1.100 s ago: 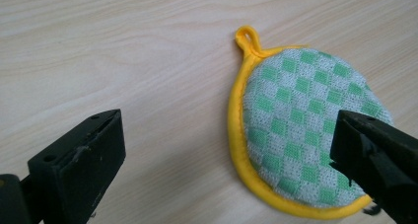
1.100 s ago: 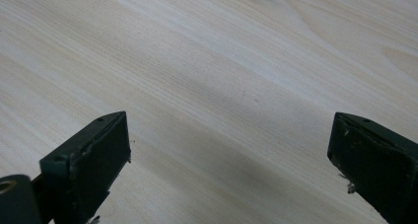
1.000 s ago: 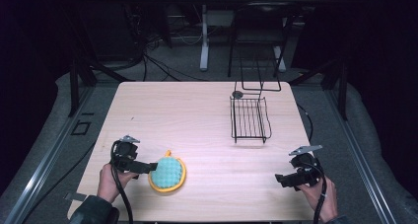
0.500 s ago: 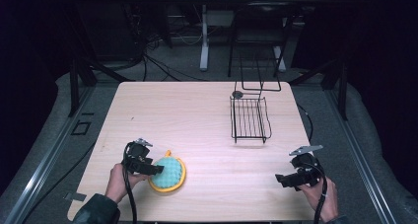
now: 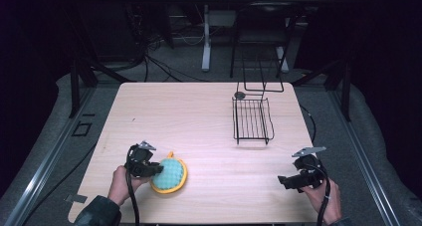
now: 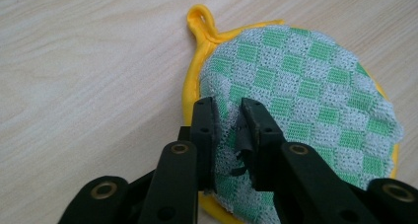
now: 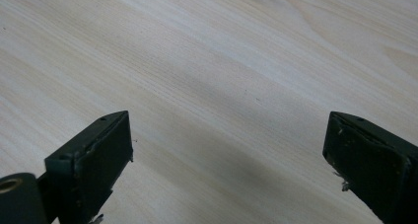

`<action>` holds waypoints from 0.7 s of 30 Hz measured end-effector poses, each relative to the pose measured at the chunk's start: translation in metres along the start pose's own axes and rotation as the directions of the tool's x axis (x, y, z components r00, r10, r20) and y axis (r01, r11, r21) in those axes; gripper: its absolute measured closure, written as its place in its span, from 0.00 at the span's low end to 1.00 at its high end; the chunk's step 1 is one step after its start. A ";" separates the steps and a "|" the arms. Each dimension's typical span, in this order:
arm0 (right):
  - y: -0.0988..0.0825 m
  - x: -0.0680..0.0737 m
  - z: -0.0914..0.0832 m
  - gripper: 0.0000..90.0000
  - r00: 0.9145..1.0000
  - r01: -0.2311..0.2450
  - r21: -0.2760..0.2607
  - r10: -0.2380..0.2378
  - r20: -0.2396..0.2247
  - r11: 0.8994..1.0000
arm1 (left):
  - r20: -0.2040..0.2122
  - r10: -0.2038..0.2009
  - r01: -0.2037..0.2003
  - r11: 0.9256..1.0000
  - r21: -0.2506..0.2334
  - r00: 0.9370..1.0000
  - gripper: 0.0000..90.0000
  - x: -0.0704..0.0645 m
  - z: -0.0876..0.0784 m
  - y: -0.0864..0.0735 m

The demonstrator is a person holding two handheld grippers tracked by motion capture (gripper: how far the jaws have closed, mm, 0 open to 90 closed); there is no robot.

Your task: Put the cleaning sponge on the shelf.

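A round pot holder with a yellow rim, a yellow loop and a green-and-white checked face lies flat near the table's front left. My left gripper reaches over its left edge. Its jaws have just been closing, and in the left gripper view the left gripper pinches a bunched fold of the checked fabric between its pads. My right gripper rests low over bare wood at the front right. In the right gripper view the right gripper stands wide open with nothing between its jaws.
A black wire rack stands at the back right of the wooden table, with a small dark round thing just behind it. Dark floor, cables and table legs lie beyond the far edge.
The left gripper slid right onto the pot holder's edge and its jaws closed on the checked fabric. The right gripper stayed where it was.
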State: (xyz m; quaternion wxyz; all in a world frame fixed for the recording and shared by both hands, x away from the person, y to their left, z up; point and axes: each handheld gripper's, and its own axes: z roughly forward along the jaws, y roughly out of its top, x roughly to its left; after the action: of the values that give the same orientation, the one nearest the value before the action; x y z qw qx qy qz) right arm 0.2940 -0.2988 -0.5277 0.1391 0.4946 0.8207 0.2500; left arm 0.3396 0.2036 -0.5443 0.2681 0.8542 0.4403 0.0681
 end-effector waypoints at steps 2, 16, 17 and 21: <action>0.000 -0.001 0.001 0.05 1.000 -0.003 0.006 0.003 -0.006 1.000 | -0.013 0.020 -0.020 1.000 -0.001 1.000 0.91 -0.001 0.000 0.001; 0.000 0.000 -0.002 0.05 1.000 0.008 -0.005 -0.008 -0.008 1.000 | -0.013 0.043 -0.043 0.998 -0.035 0.999 0.97 0.000 -0.005 0.001; 0.000 0.000 -0.002 0.05 1.000 0.010 -0.005 -0.010 -0.009 1.000 | -0.008 0.050 -0.050 0.998 -0.042 0.999 0.98 0.000 -0.008 0.002; 0.000 0.001 -0.003 0.04 1.000 0.012 -0.008 -0.012 -0.006 1.000 | -0.008 0.053 -0.053 0.996 -0.072 0.999 0.98 -0.003 -0.014 0.002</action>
State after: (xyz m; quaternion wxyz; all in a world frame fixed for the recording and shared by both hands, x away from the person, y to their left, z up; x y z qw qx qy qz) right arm 0.2922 -0.2983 -0.5255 0.1399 0.4884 0.8229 0.2542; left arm 0.3345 0.2057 -0.5311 0.2956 0.8551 0.4155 0.0938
